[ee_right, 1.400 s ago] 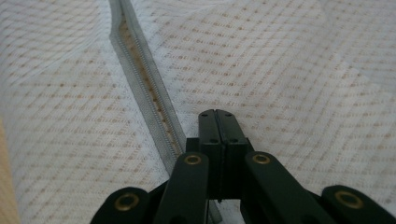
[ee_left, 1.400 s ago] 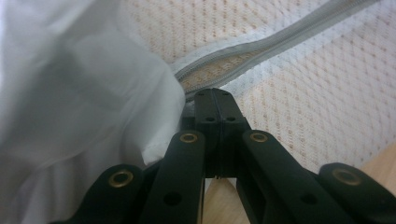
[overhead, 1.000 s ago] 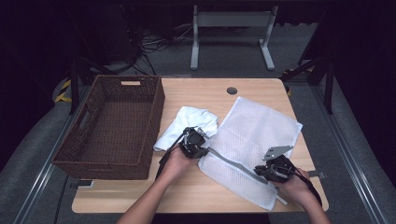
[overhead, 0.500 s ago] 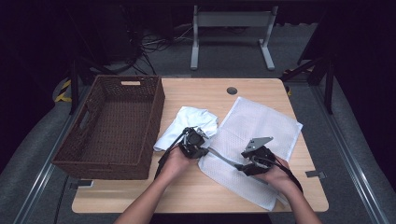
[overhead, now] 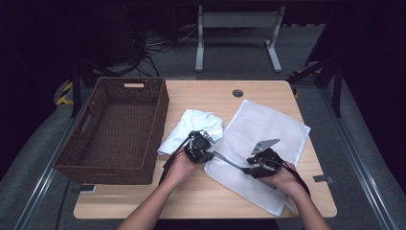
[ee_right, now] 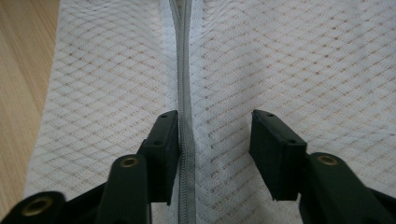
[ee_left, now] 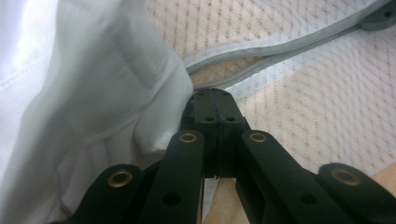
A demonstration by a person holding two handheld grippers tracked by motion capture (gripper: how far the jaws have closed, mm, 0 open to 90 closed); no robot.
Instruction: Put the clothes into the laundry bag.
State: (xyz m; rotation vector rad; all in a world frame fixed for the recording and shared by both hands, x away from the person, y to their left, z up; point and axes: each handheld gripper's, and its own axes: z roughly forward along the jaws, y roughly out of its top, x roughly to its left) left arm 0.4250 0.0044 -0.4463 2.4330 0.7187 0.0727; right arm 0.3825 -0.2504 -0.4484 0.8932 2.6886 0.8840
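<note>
White mesh laundry bag (overhead: 268,143) lay flat on right half of wooden table (overhead: 210,98), grey zipper (ee_right: 185,93) running along its near-left edge. Crumpled white garment (overhead: 191,128) lay just left of bag, touching its corner; empty wicker basket (overhead: 115,129) stood at table's left side.

Left gripper (overhead: 198,146) held at bag's left corner beside garment, jaws fully closed together; tips at the zipper-edge fold, cloth pinched between them not discernible in left gripper view.

Right gripper (ee_right: 215,135) set down over the mesh, jaws apart and just closing inward; left pad touching zipper tape, right pad on bare mesh, nothing clamped.
</note>
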